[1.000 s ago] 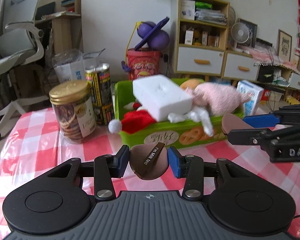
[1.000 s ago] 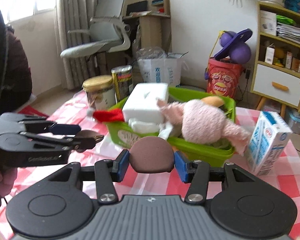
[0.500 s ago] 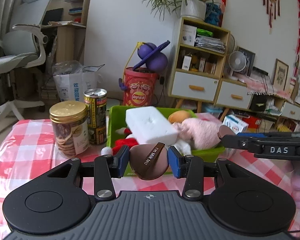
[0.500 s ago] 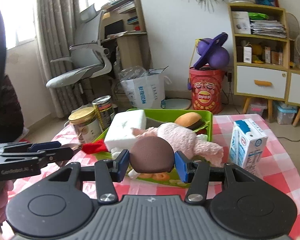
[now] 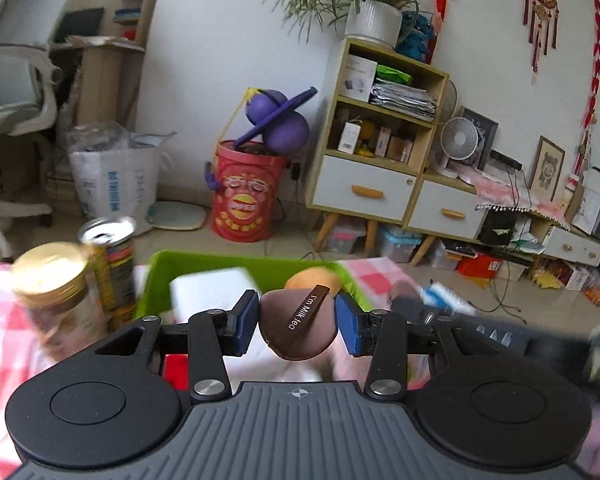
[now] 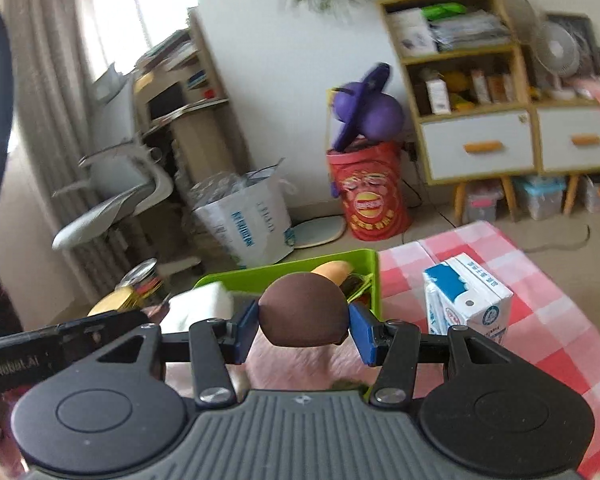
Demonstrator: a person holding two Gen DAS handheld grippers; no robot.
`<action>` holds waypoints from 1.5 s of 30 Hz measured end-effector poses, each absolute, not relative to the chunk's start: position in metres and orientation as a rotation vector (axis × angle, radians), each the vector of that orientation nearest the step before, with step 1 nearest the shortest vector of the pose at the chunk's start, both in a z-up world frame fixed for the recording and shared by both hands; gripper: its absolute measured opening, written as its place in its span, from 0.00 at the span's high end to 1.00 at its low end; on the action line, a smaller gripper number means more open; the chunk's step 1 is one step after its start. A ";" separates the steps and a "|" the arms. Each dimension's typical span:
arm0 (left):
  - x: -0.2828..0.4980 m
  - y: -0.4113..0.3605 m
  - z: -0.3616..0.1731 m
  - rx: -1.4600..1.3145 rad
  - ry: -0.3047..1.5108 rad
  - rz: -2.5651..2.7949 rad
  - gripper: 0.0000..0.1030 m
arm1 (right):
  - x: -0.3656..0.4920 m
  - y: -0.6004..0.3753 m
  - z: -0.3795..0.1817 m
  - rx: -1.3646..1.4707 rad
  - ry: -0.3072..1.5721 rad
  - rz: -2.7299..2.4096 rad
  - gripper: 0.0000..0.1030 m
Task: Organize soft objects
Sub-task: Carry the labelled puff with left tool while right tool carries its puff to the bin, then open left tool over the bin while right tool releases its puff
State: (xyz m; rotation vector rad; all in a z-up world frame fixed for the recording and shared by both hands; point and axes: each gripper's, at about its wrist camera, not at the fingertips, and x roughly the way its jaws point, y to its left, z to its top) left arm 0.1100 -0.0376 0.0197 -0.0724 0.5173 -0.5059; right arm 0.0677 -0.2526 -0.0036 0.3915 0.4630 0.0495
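Well, much of what sits under my hands is hidden or smeared by motion blur. My left gripper point(image 5: 297, 322) is clamped on a brown powder puff point(image 5: 298, 330) whose ribbon reads "I'm Milk tea"; my right gripper point(image 6: 303, 327) pinches a second brown puff point(image 6: 303, 322), plain side toward the camera, both blue pads pressed against its edges. Both puffs are held up in front of the green basket point(image 5: 204, 265) — its front wall is covered by my own gripper bodies, so only the back rim and a corner show. Inside it I can make out a white foam block point(image 5: 212, 292) and an orange bun-like toy point(image 5: 312, 280); a pink fuzzy mass point(image 6: 292, 364) lies directly under the right gripper, probably a plush toy, though the view is too close and blurred to be sure, and a patch of red point(image 5: 176, 368) shows beneath the left one. To the left of the basket stand a gold-lidded jar point(image 5: 52, 280) and a drinks can point(image 5: 110, 256), their labels too blurred to read. On the red-and-white checked tablecloth point(image 6: 540, 264), right of the basket, stands a blue-and-white carton point(image 6: 466, 300); its print is too small to read. The neighbouring gripper's arm at the right wrist camera's left edge carries lettering ending "Robot.AI", cut off at the frame.
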 end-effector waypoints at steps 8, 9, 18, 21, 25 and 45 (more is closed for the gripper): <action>0.178 -0.088 0.016 -0.019 0.626 -0.513 0.58 | 0.095 -0.264 -0.019 0.514 0.479 0.023 0.78; 0.183 -0.091 0.012 -0.006 0.642 -0.504 0.58 | 0.097 -0.263 -0.021 0.513 0.485 0.027 0.78; 0.213 -0.099 -0.028 0.060 0.805 -0.439 0.57 | 0.105 -0.256 -0.029 0.461 0.530 0.048 0.78; 0.215 -0.089 -0.032 0.006 0.817 -0.434 0.57 | 0.104 -0.256 -0.030 0.448 0.533 0.053 0.77; 0.214 -0.086 -0.027 -0.016 0.802 -0.445 0.54 | 0.103 -0.255 -0.028 0.454 0.534 0.052 0.77; 0.191 -0.059 0.010 -0.163 0.694 -0.434 0.15 | 0.093 -0.266 -0.006 0.483 0.522 0.083 0.48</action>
